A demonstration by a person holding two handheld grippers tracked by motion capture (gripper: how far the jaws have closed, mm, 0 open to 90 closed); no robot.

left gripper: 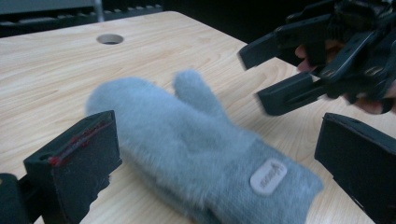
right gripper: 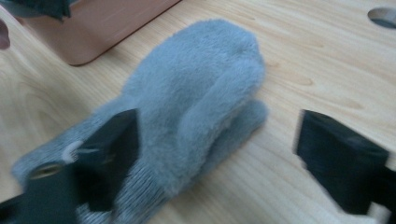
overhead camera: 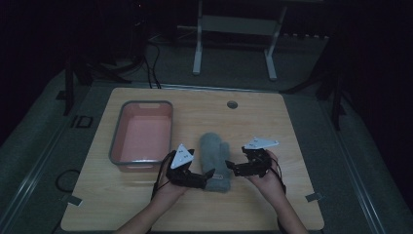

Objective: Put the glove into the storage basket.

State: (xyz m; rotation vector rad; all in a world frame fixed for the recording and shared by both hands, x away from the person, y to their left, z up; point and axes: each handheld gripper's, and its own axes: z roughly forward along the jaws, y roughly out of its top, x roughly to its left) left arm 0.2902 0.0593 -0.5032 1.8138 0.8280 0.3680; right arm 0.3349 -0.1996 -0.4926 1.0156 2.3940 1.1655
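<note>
A fluffy grey mitten [overhead camera: 214, 153] lies flat on the wooden table [overhead camera: 272, 122], its knitted cuff toward the person. My left gripper [overhead camera: 207, 175] is at the cuff's left side and my right gripper [overhead camera: 233, 168] at its right, both held low in a hand. In the left gripper view the mitten [left gripper: 187, 135], with a small label patch [left gripper: 268, 175] on the cuff, lies between wide-apart jaws, neither touching it. The right gripper [left gripper: 257, 74] shows there too, open. In the right gripper view the mitten [right gripper: 196, 84] lies before spread jaws, the left one in front of the cuff.
A grey-rimmed tray [overhead camera: 116, 131] with a pink floor stands left of the mitten, its corner [right gripper: 107, 28] close by. A round hole [overhead camera: 232, 104] is in the table's far side. A white stand [overhead camera: 234, 29] is on the floor beyond the table.
</note>
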